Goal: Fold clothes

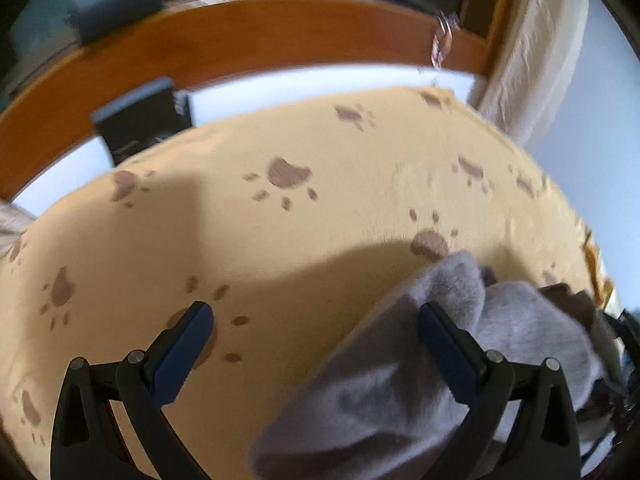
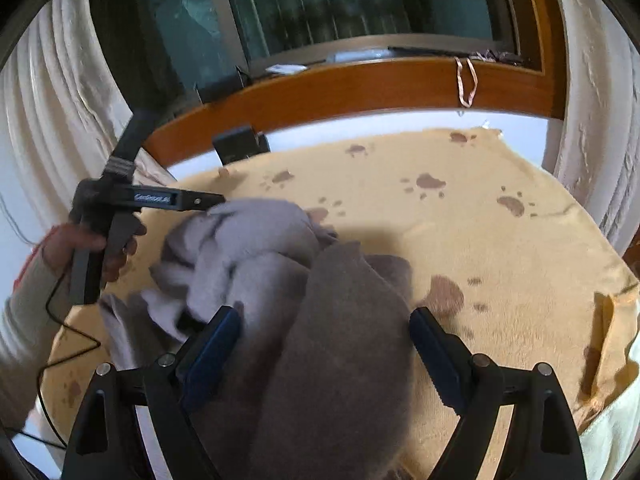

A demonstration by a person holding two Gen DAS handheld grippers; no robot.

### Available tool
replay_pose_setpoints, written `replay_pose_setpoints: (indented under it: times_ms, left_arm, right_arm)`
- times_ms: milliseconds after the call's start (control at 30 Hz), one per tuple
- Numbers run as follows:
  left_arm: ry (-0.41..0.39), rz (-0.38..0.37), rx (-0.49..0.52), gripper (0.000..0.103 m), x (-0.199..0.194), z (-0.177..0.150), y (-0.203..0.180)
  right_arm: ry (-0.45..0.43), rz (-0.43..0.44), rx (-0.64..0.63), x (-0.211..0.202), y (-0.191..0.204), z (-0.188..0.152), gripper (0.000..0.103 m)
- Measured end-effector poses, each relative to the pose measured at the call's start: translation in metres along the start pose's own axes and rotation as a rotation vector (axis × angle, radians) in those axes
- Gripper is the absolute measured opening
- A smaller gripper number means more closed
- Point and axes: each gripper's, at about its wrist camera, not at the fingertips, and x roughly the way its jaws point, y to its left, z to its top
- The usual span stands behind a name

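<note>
Our right hand-held gripper (image 2: pixel 322 344) hangs spread wide above the grey garment (image 2: pixel 280 264), pinching nothing. Our left hand-held gripper (image 1: pixel 316 336) is spread too, at the garment's edge. The garment lies crumpled on the paw-print blanket (image 2: pixel 500 248).
</note>
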Motion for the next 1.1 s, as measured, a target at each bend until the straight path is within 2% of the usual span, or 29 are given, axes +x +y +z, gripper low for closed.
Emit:
replay_pose_setpoints:
  times_ms: [67, 167, 300, 400, 533, 733, 800, 967, 1000, 1100]
  left_arm:
    - [0.035, 0.006, 0.041, 0.102, 0.014, 0.000, -0.008]
    - [0.080, -0.022, 0.050, 0.102, 0.025, -0.005, -0.012]
    - [0.093, -0.114, 0.024, 0.102, 0.027, -0.015, -0.011]
    - [0.083, -0.127, 0.052, 0.101, 0.021, -0.024, -0.015]
    - [0.079, -0.099, 0.111, 0.101, 0.013, -0.036, -0.022]
    - [0.062, -0.081, 0.076, 0.102, 0.015, -0.037, -0.016]
    - [0.060, -0.073, 0.078, 0.102, 0.016, -0.035, -0.016]
    - [0.056, -0.072, 0.070, 0.102, 0.018, -0.033, -0.016]
    - [0.054, -0.072, 0.070, 0.102, 0.020, -0.032, -0.017]
    - [0.048, -0.068, 0.065, 0.102, 0.022, -0.031, -0.019]
  right_arm:
    - [0.003, 0.007, 0.019, -0.001, -0.008, -0.006, 0.089]
    - [0.005, 0.011, 0.047, -0.004, -0.021, -0.014, 0.087]
    - [0.003, 0.013, 0.090, -0.007, -0.033, -0.020, 0.087]
    - [0.000, -0.001, 0.132, -0.007, -0.043, -0.022, 0.087]
    - [-0.001, 0.041, 0.238, -0.011, -0.065, -0.028, 0.088]
    - [0.009, 0.117, 0.353, -0.025, -0.091, -0.044, 0.088]
    - [0.002, 0.093, 0.360, -0.036, -0.099, -0.050, 0.088]
    - [-0.021, -0.038, 0.398, -0.070, -0.127, -0.069, 0.088]
    - [-0.025, -0.076, 0.404, -0.077, -0.133, -0.072, 0.088]
    - [-0.015, -0.287, 0.376, -0.098, -0.146, -0.081, 0.088]
